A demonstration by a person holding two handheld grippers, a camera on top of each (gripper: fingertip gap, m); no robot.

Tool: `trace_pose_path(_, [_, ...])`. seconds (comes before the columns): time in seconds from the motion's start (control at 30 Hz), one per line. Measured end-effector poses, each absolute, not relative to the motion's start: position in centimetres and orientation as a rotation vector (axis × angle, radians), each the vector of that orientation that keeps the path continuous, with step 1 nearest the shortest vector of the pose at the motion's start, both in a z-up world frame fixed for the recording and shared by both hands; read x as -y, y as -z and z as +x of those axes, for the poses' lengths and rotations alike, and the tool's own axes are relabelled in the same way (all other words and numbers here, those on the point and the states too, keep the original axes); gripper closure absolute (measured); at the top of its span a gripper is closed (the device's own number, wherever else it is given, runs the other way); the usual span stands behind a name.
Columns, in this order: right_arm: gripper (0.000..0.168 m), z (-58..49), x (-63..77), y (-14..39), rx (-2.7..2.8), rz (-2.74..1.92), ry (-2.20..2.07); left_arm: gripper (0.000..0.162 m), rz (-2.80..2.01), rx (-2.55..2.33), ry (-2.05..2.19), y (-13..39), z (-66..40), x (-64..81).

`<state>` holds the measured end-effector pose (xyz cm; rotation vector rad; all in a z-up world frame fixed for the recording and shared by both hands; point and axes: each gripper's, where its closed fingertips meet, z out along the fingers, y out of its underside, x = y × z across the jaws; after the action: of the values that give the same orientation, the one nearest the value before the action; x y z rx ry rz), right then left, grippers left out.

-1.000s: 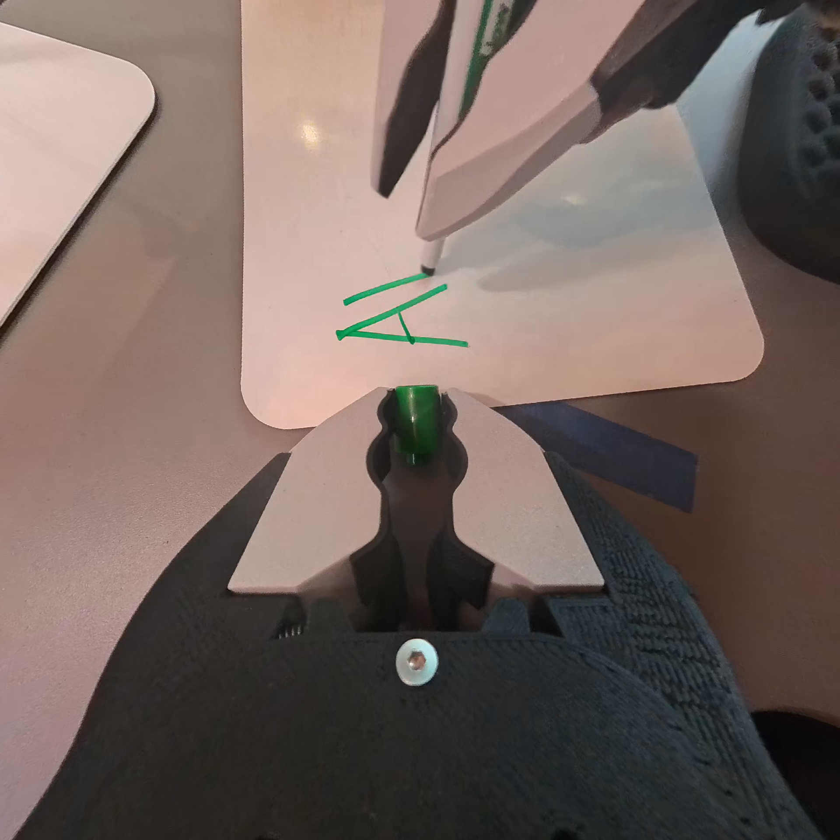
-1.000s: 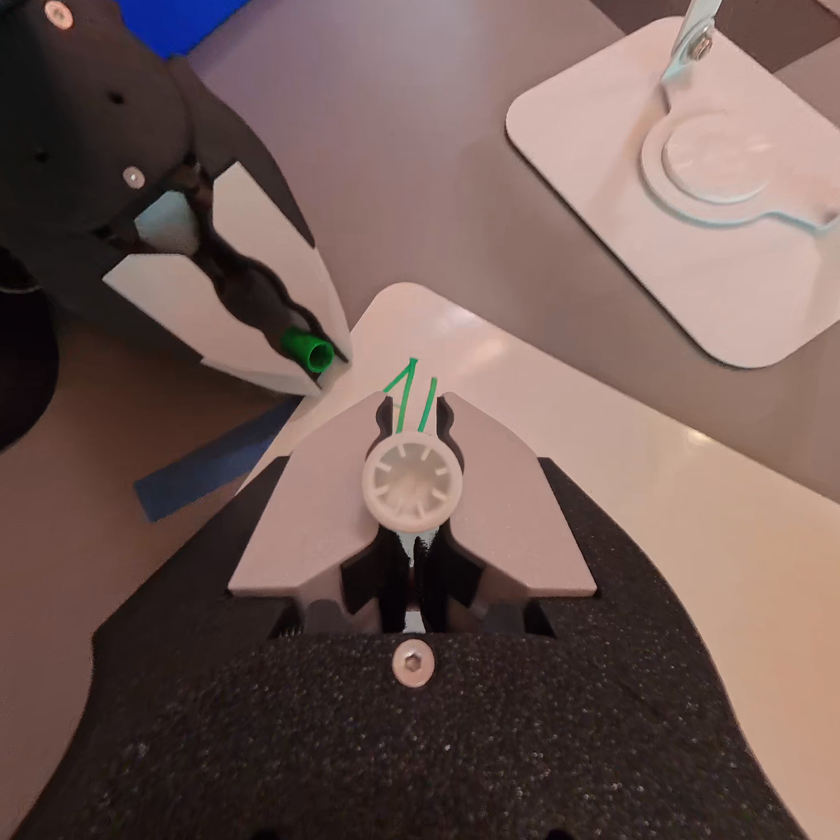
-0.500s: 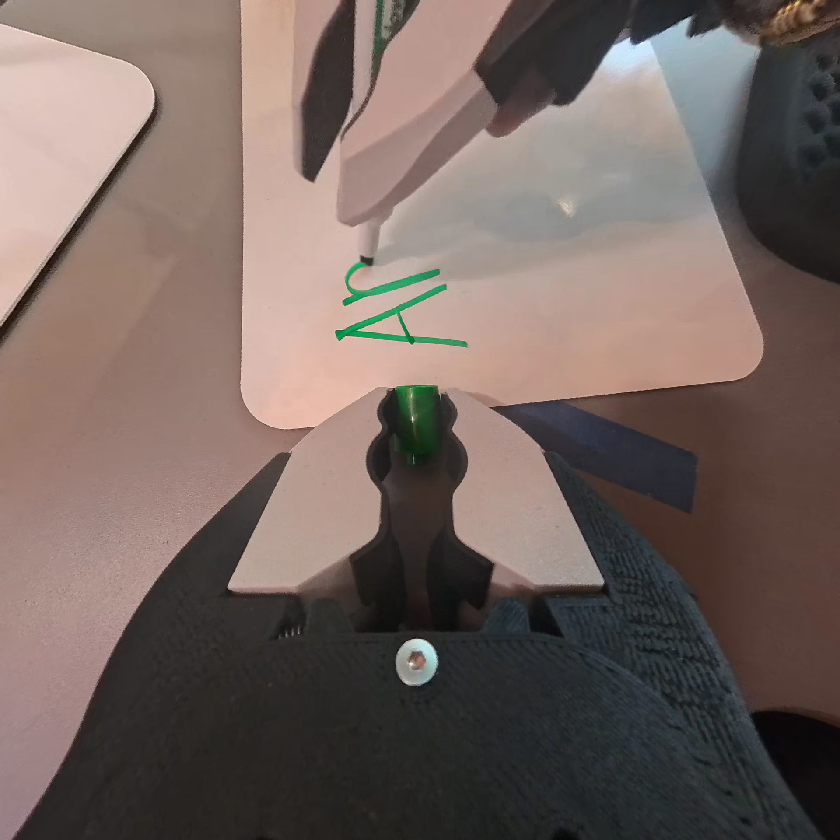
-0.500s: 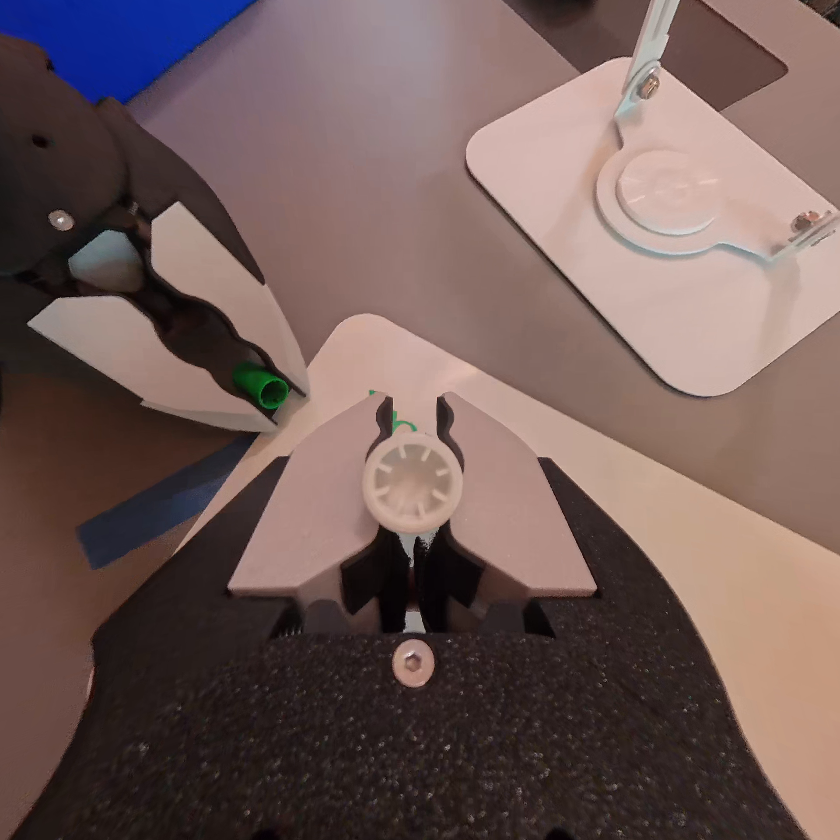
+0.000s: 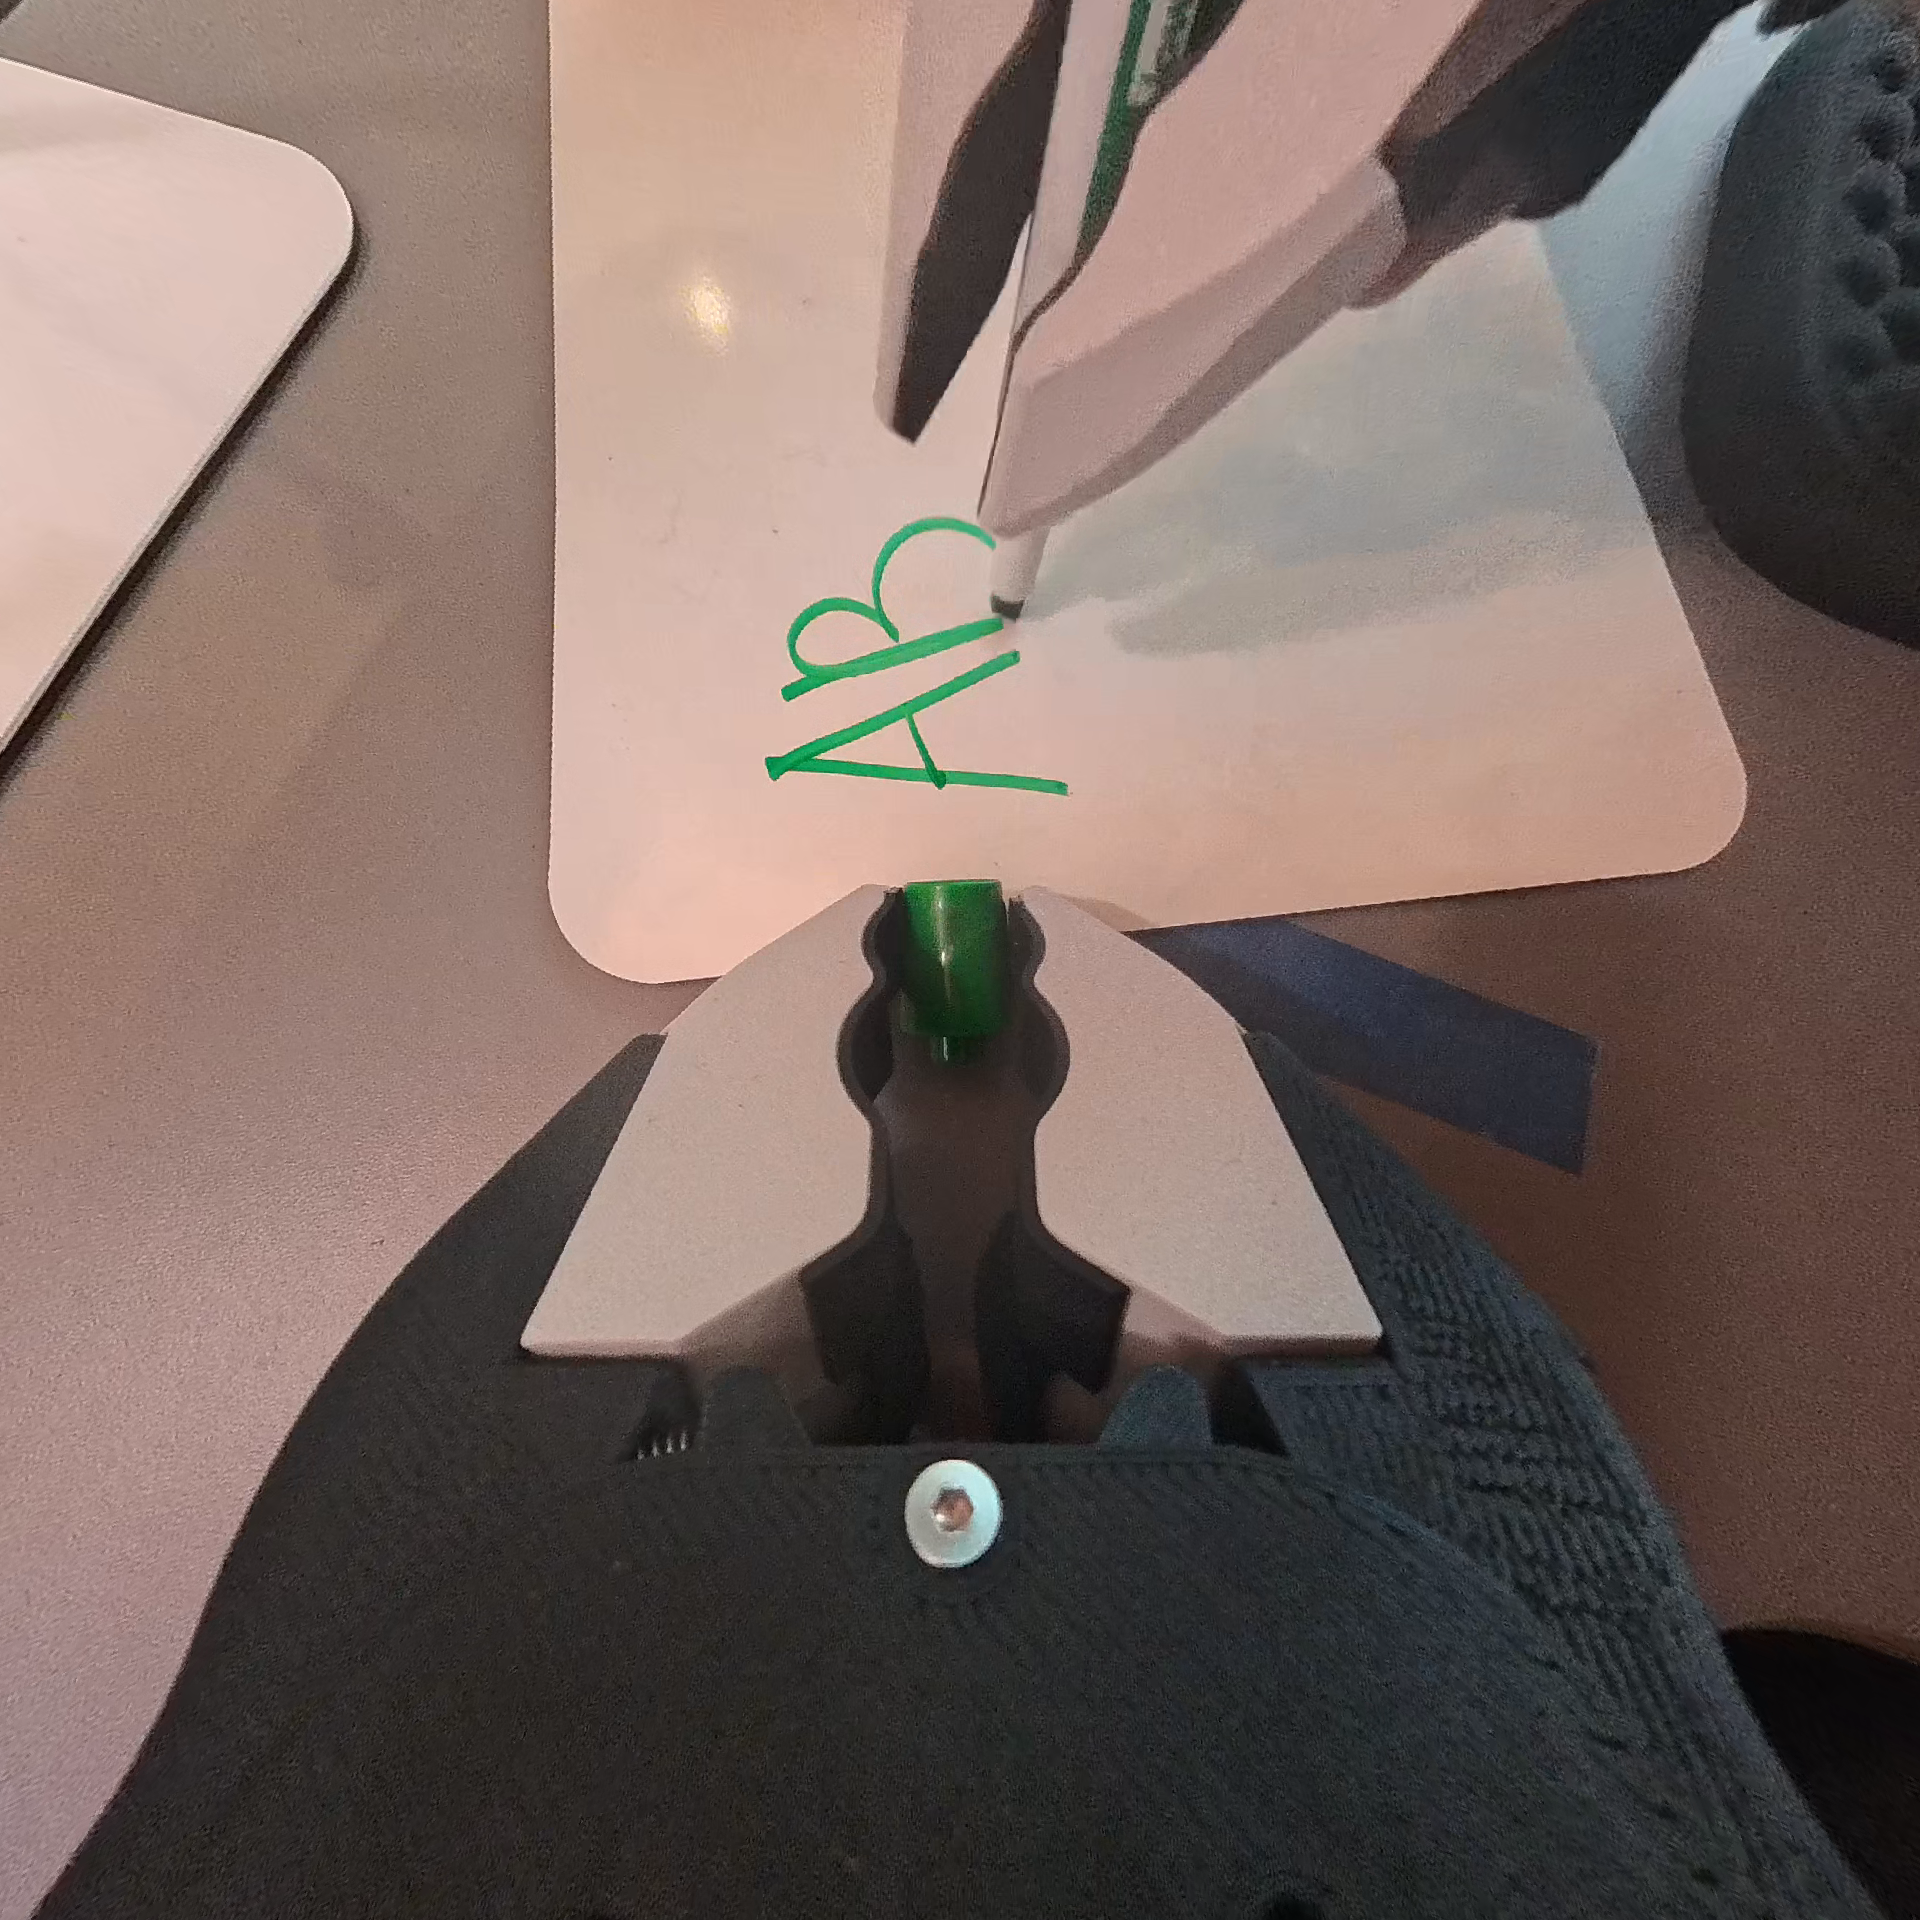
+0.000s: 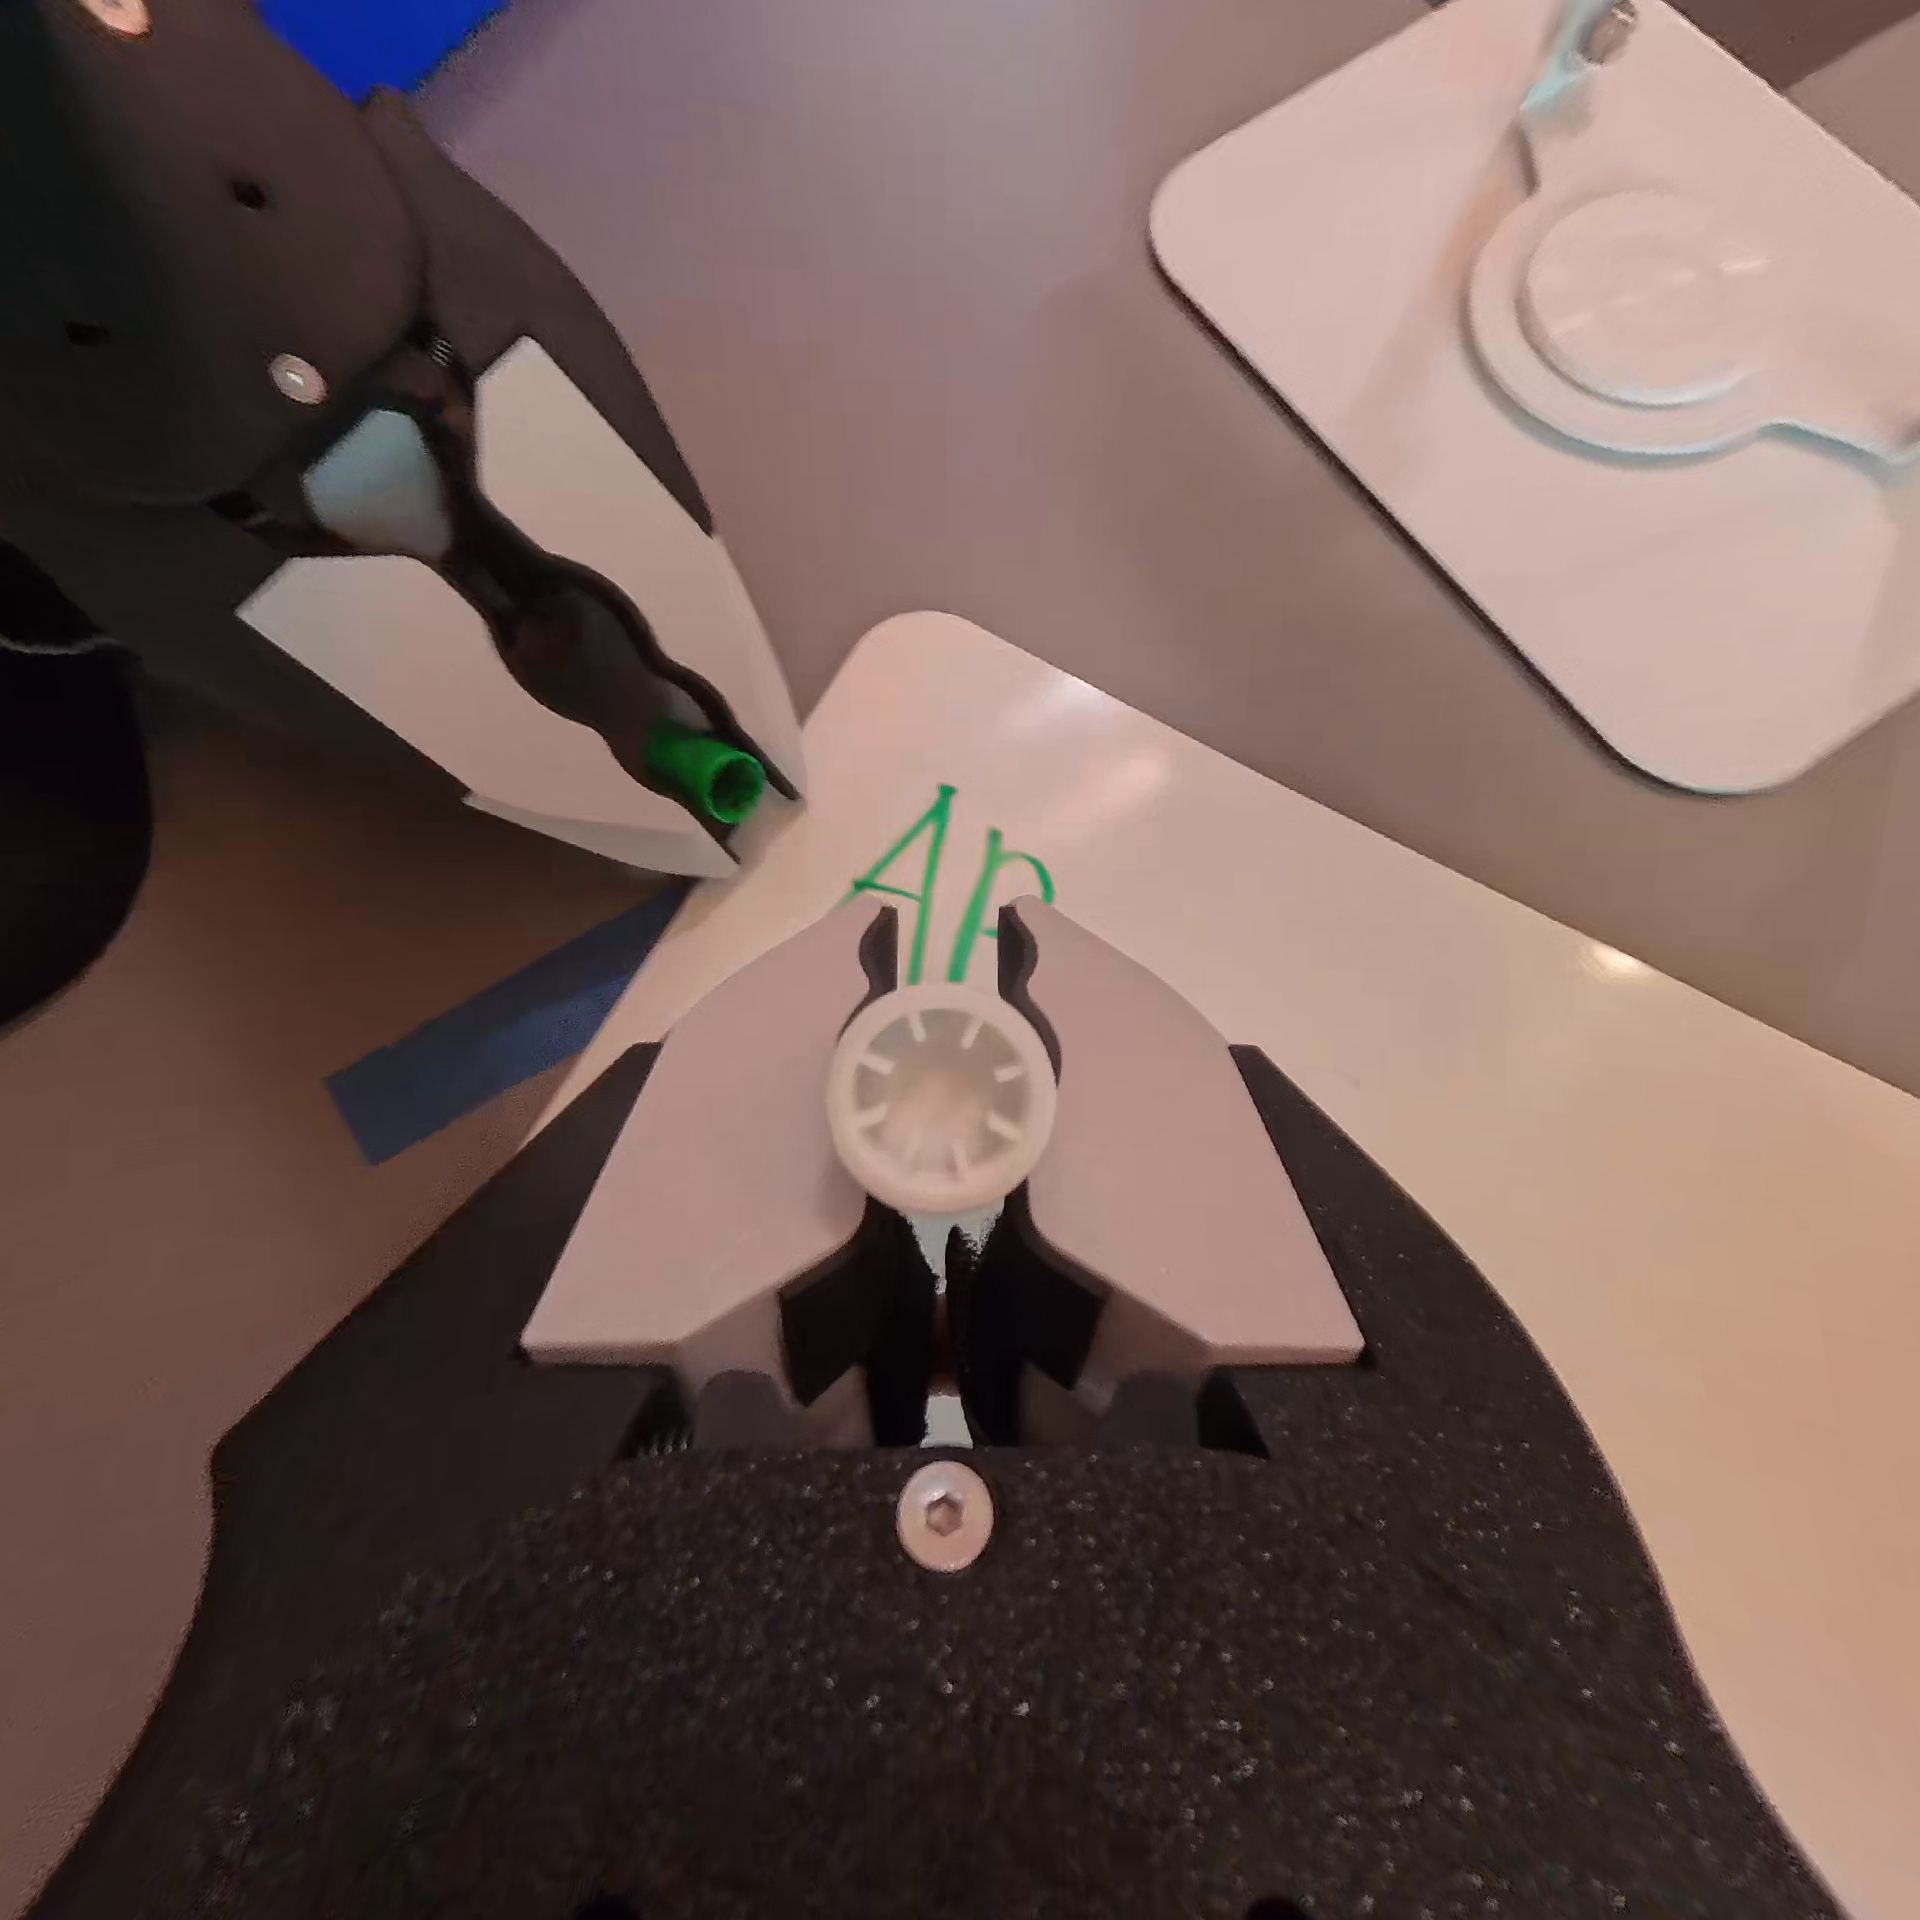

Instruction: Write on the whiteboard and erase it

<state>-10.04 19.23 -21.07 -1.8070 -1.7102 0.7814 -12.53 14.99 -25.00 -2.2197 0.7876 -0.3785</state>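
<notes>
A white whiteboard (image 5: 1299, 727) lies flat on the brown table, with green marker strokes (image 5: 894, 686) near its close edge. My right gripper (image 6: 945, 914) is shut on a green whiteboard marker, whose white back end (image 6: 943, 1096) faces the camera. In the left wrist view this gripper (image 5: 951, 468) comes down from the top, and the marker tip (image 5: 1010, 582) touches the board at the right end of the strokes. My left gripper (image 5: 951, 899) is shut on the green marker cap (image 5: 951, 971) and rests at the board's close edge. The right wrist view shows the cap (image 6: 717, 779) and the strokes (image 6: 935, 873).
A strip of blue tape (image 5: 1403, 1039) lies on the table beside the board's corner. A white stand base (image 6: 1455, 416) with a round disc and a metal bracket sits beyond the board; its corner also shows in the left wrist view (image 5: 125, 312). A black textured object (image 5: 1829, 364) stands at the right. About 7 centimetres separates my left fingertips from my right.
The right gripper moved the marker left along the board and back right, adding two curved green strokes above the earlier straight ones. The left gripper with the cap has not moved.
</notes>
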Motion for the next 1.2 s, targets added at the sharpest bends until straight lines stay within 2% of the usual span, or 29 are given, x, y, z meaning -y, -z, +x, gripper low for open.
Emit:
trace_pose_path(0.3, [0.149, -11.2, -24.6, 20.3, 1.574, -1.799, -0.738, 0.142, -2.219, -0.788, 0.378, 25.0, -12.5, -15.0])
trace_pose_path(0.67, [0.149, -11.7, -24.0, 21.0, 1.593, -1.775, -0.764, 0.142, -2.215, -0.788, 0.38, 25.0, -12.5, -15.0])
trace_pose_path(0.93, [0.149, -8.2, -23.5, 21.2, 1.644, -1.842, -0.689, 0.142, -2.216, -0.788, 0.378, 25.0, -12.5, -15.0])
trace_pose_path(1.2, [0.149, -10.9, -26.1, 20.5, 1.597, -1.773, -0.685, 0.142, -2.214, -0.789, 0.377, 25.0, -12.5, -15.0])
